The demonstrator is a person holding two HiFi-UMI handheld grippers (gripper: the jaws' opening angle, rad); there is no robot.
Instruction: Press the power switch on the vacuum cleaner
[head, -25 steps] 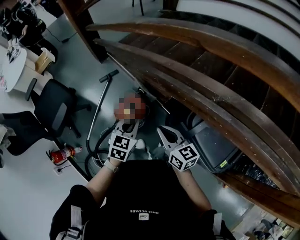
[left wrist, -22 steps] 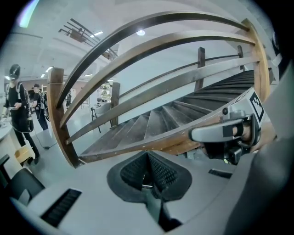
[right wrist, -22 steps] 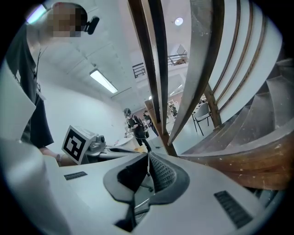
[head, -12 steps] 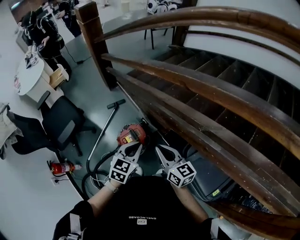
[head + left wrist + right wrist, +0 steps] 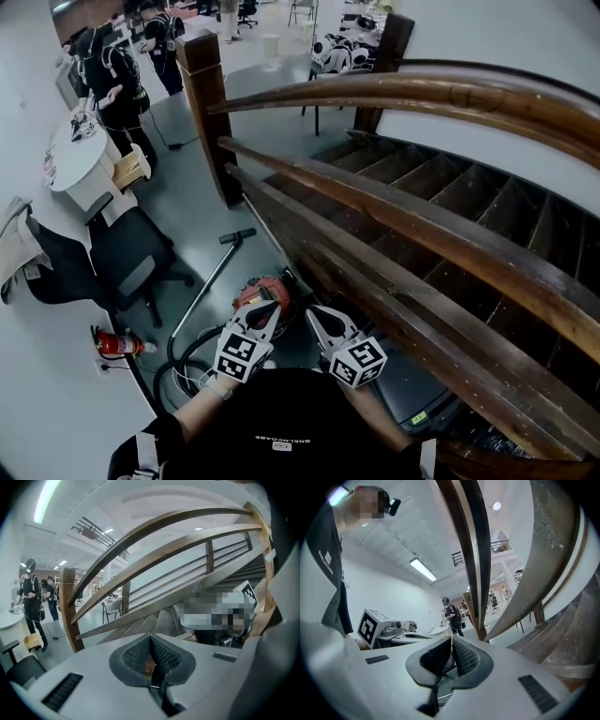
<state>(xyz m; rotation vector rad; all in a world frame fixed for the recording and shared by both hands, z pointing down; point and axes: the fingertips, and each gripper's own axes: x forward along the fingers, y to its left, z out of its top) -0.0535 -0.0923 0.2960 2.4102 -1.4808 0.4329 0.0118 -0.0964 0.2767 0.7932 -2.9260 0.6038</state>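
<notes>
A grey floor point(image 5: 178, 187) spreads out under a curved wooden staircase point(image 5: 441, 234), whose dark handrails cross the head view from a square newel post point(image 5: 208, 103) at the top to the lower right. The vacuum cleaner point(image 5: 263, 291), a red canister, sits on the floor at the foot of the stairs. Its metal wand point(image 5: 208, 281) lies stretched toward the upper left, and its black hose point(image 5: 180, 367) is looped near the bottom. The power switch is too small to make out. The left gripper point(image 5: 266, 313) points at the canister from just below it; contact cannot be judged. Its jaws are pressed together with nothing between them, as the left gripper point(image 5: 150, 637) view confirms. The right gripper point(image 5: 319, 319) sits just beside it, nearer the stairs, and its jaws are likewise closed and empty in the right gripper point(image 5: 451, 639) view. A black office chair point(image 5: 131, 258), a red fire extinguisher point(image 5: 114, 344) and a round white tabletop point(image 5: 67, 159) stand to the left.
</notes>
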